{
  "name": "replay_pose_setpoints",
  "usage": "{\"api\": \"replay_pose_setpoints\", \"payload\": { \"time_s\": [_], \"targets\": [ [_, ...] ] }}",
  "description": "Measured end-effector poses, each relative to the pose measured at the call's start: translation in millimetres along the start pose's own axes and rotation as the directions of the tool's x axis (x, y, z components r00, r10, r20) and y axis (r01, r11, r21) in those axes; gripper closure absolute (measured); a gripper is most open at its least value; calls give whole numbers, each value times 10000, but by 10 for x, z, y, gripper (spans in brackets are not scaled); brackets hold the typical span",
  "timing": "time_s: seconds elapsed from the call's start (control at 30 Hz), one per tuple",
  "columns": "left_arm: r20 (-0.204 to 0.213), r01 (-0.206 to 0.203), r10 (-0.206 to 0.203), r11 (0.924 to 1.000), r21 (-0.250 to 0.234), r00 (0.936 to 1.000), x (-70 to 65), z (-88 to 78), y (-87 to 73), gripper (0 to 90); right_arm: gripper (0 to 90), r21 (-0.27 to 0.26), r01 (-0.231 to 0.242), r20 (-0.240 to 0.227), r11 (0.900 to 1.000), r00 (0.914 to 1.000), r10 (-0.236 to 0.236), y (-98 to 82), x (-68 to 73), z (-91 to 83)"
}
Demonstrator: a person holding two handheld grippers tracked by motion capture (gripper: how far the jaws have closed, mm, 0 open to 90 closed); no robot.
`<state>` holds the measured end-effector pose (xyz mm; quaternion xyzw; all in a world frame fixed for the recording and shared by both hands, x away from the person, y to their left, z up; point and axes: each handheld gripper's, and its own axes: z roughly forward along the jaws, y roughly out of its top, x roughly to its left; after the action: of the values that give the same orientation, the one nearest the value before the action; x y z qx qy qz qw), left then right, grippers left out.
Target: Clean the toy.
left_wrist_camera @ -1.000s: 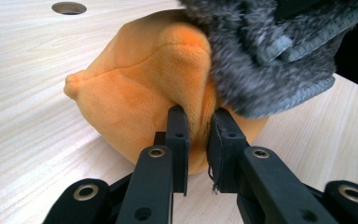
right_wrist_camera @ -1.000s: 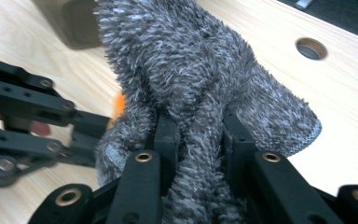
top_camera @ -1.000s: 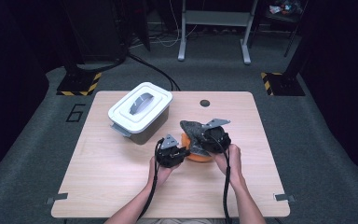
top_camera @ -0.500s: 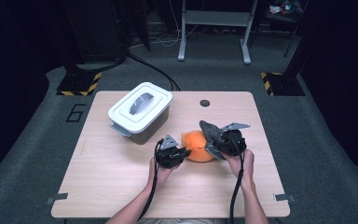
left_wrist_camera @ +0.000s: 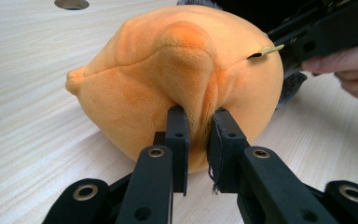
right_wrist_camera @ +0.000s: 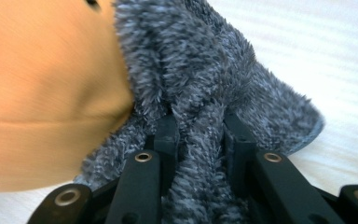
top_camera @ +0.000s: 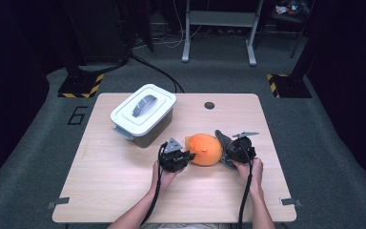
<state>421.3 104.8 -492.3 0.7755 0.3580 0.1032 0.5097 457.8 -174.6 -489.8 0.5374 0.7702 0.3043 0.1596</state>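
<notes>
An orange plush ball (top_camera: 205, 149) lies on the wooden table (top_camera: 124, 191) between my two grippers. My left gripper (top_camera: 187, 155) is at its left side, and the left gripper view has it (left_wrist_camera: 198, 126) shut on a pinched fold of the orange plush (left_wrist_camera: 158, 70). A grey fuzzy cloth (top_camera: 221, 140) hugs the ball's right side. My right gripper (top_camera: 225, 148) is shut on that cloth; its own view shows the gripper (right_wrist_camera: 200, 133) pinching a ridge of grey pile (right_wrist_camera: 200, 70) beside the orange surface (right_wrist_camera: 42, 84).
A grey box with a white lid and grey handle (top_camera: 143, 113) stands at the back left of the table. A round cable hole (top_camera: 209, 105) sits near the far edge. Dark floor and stand legs surround the table.
My right gripper has moved to the right and down toward the table with the grey cloth, baring more of the orange ball. The left gripper has stayed put.
</notes>
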Motion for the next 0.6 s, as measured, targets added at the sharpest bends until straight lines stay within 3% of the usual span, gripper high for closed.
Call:
{"api": "replay_pose_setpoints", "payload": {
  "time_s": [0.1, 0.2, 0.4, 0.5, 0.6],
  "targets": [
    [0, -59, 59, 10000, -46, 10000, 13, 0, 1, 794, 712, 232, -67, -157, 9997, 9999, 71, -35, -25, 69],
    [-2, -119, 119, 9999, -4, 9999, 20, -8, 6, 794, 714, 124, -142, -117, 9998, 9998, 143, -36, -46, 21],
    [57, 0, 0, 10000, -15, 10000, 28, -16, 1, 793, 716, -882, 145, -1, 9960, 9999, -146, 36, -68, -371],
    [63, 12, -11, 10000, -63, 10000, 18, -2, 6, 792, 716, -1415, 504, -177, 9887, 9984, -534, 119, 41, -615],
    [33, -63, 64, 10000, -48, 10000, 13, 6, 9, 791, 716, -1680, 883, -442, 9818, 9943, -970, 179, 187, -718]
  ]
}}
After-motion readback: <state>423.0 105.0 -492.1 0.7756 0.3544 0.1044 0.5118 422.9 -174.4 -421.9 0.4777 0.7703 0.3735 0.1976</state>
